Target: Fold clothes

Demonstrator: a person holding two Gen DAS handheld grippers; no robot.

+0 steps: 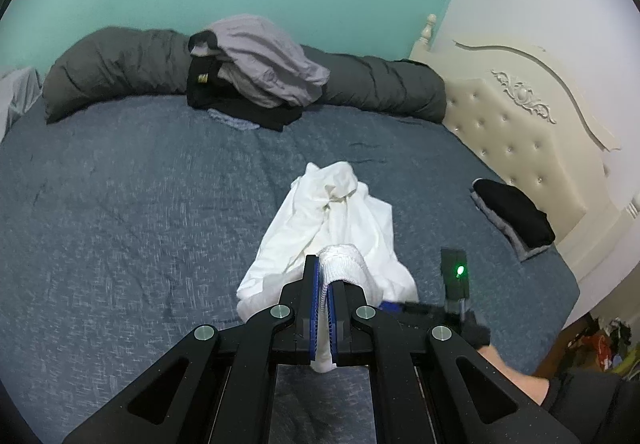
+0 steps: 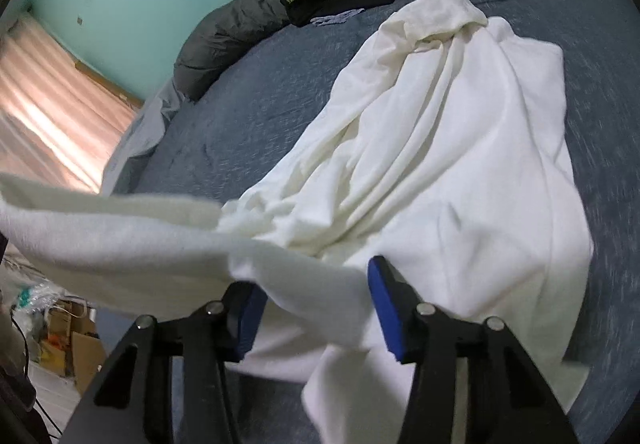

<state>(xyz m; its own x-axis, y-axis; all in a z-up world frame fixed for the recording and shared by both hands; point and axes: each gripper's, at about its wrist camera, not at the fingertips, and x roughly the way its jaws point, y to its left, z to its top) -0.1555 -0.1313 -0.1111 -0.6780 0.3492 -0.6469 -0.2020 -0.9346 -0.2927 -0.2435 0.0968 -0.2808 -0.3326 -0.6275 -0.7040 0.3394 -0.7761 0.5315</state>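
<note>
On the left I have the left gripper point(image 1: 323, 292) clamped tight on a ribbed hem of the white garment point(image 1: 340, 212), its blue pads pinching a thick bunch of cloth that also hangs out below the jaws. The garment itself lies crumpled mid-bed on the blue bedspread point(image 1: 120, 204), its far end heaped and twisted, well apart from the pile of clothes point(image 1: 248, 72) by the far wall and the folded black item point(image 1: 512, 212) near the headboard point(image 1: 520, 132). My worry here is that I hold more than one layer, so any pull drags the whole bundle instead of opening it flat. Moving right, the right gripper point(image 2: 316, 308) stands with its jaws apart, a band of the same cloth draped across the gap, stretched off to the left, and I see neither pad pressing on it. I judge that if I lift now, that side simply slides out and sags, leaving a skewed fold. If I close blindly, I may catch a stray wrinkle, or the bedspread beneath, and haul it up too.
</note>
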